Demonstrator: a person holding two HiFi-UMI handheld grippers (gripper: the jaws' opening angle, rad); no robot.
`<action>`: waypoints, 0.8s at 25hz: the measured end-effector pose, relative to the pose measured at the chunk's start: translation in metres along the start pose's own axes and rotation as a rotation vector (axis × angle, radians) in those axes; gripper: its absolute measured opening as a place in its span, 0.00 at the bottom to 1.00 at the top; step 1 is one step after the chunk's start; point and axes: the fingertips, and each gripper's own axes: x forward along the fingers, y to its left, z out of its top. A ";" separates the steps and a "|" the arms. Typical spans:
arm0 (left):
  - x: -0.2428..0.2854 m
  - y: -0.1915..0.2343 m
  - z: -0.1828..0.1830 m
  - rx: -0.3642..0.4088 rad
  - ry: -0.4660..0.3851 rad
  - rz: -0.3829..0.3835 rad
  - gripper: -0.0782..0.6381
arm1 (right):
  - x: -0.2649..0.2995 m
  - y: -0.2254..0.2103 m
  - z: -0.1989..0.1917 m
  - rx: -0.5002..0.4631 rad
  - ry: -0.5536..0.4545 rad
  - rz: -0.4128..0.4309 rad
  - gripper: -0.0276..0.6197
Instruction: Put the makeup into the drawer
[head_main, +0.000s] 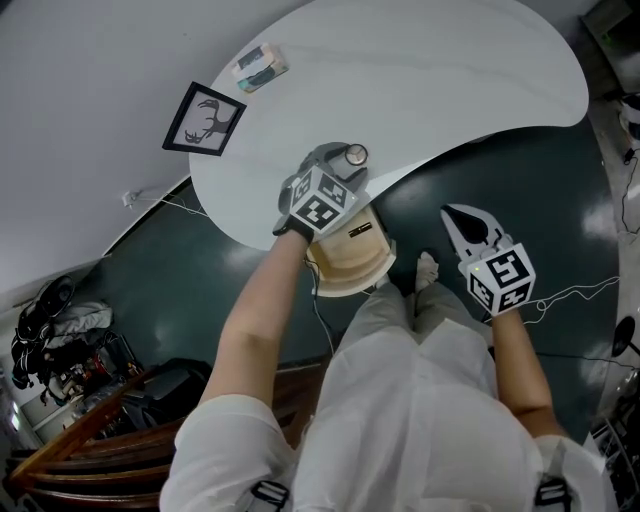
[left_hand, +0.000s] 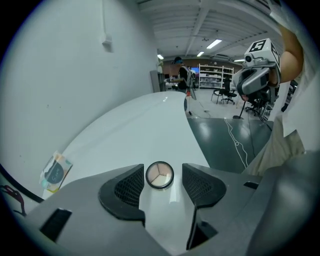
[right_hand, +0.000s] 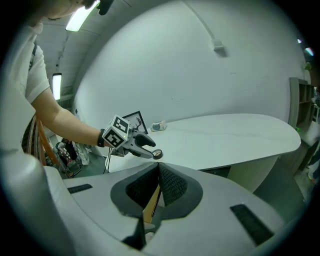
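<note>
Makeup compact (left_hand: 159, 175) between parted jaws of left tool (left_hand: 163, 173)

Makeup compact (left_hand: 159, 175): small round disc, black rim, clear top, three beige/tan pan segments inside. Lies flat, face up, on the white table (left_hand: 135, 130), close to the curved edge on the person's side. It sits between the open jaws of the left gripper (left_hand: 162, 169), with a gap on both sides and no pad touching.

Drawer (head_main: 350, 258): light wood, rounded front, pulled out from under the table edge and open. It is just below and in front of the compact. The compact is not in it; contents can't be made out.
</note>
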 end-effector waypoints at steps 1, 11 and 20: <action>0.003 0.002 0.000 0.001 0.008 -0.002 0.46 | 0.000 0.000 0.001 0.001 -0.001 -0.001 0.06; 0.027 0.009 -0.007 0.003 0.073 -0.038 0.46 | 0.000 -0.007 -0.002 0.022 0.000 -0.026 0.06; 0.032 0.006 -0.012 -0.023 0.083 -0.074 0.44 | -0.010 -0.008 -0.009 0.043 0.002 -0.050 0.06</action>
